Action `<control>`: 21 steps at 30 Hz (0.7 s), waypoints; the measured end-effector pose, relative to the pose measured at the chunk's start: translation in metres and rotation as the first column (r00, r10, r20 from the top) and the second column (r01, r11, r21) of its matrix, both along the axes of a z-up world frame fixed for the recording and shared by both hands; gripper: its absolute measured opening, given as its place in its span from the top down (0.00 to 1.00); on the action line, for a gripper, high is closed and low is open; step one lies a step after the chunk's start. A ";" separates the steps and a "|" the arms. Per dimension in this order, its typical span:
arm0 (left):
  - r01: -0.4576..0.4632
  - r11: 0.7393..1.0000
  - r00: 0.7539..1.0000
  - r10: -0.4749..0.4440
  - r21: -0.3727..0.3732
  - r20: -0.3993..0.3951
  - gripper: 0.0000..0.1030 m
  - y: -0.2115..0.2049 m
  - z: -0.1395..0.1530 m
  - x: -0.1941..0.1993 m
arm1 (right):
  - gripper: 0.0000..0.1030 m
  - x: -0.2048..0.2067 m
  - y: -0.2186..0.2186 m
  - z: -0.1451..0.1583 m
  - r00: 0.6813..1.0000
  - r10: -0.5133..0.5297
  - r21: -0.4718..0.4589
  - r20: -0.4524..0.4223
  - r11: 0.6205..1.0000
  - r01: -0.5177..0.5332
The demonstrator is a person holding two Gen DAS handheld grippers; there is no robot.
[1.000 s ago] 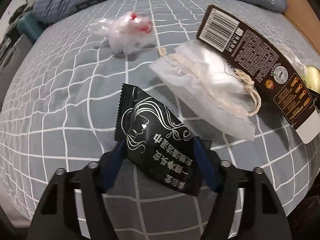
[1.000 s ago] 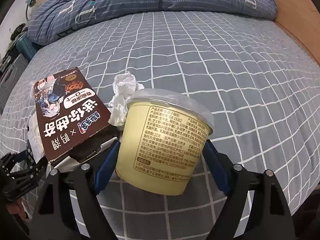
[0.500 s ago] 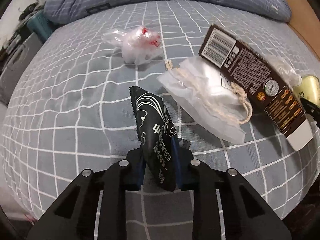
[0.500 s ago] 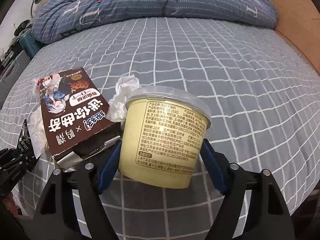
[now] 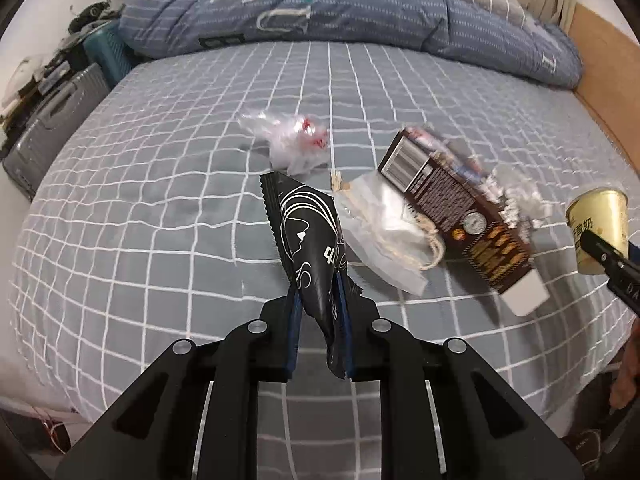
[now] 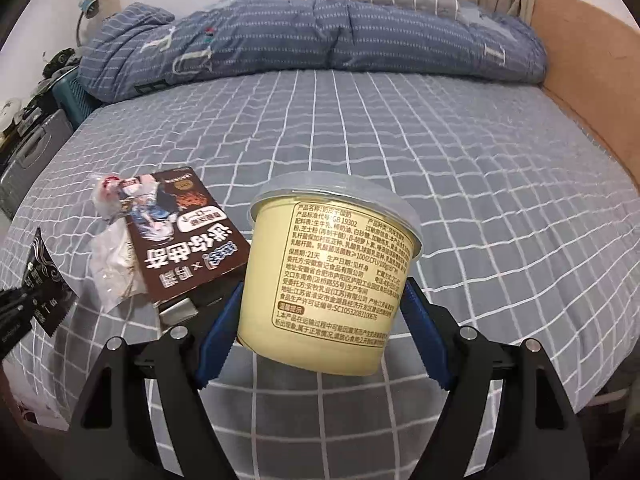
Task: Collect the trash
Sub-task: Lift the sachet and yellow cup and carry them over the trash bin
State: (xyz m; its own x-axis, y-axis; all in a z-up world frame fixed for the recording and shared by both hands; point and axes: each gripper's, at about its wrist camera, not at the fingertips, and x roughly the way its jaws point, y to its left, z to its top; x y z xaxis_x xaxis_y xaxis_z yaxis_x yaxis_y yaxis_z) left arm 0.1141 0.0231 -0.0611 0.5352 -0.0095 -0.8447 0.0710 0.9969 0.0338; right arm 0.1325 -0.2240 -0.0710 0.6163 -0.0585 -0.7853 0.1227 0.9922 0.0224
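Jaws pinch one black sachet [image 5: 310,236], one yellow cup [image 6: 332,272].

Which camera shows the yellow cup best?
The right wrist view: the cup fills the middle of the frame, held between the right tongs, with its lid and printed label plain. The left wrist view shows only a small part of the cup at the right edge, partly hidden by those tongs.
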 end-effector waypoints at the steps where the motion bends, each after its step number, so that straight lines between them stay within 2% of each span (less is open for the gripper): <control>1: -0.001 1.000 1.000 0.002 -0.004 0.008 0.85 0.002 0.004 -0.001 | 0.28 -0.005 0.001 0.004 1.000 0.005 -0.004 0.010 1.000 -0.005; 6: -0.004 1.000 0.999 0.006 -0.031 0.044 0.85 0.002 0.022 -0.025 | 0.28 -0.028 0.008 0.020 0.999 0.018 -0.016 0.038 1.000 -0.018; 21: -0.008 0.999 0.996 0.013 -0.053 0.093 0.85 -0.003 0.051 -0.088 | 0.28 -0.096 0.019 0.059 0.994 0.035 -0.014 0.101 0.999 -0.034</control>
State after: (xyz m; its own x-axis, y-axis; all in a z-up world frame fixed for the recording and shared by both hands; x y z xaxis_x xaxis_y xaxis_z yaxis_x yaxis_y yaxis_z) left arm 0.0265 0.0201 -0.0101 0.6119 -0.0470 -0.7896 0.0598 0.9981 -0.0131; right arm 0.0365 -0.2047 -0.0124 0.6943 -0.0452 -0.7182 0.0864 0.9960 0.0208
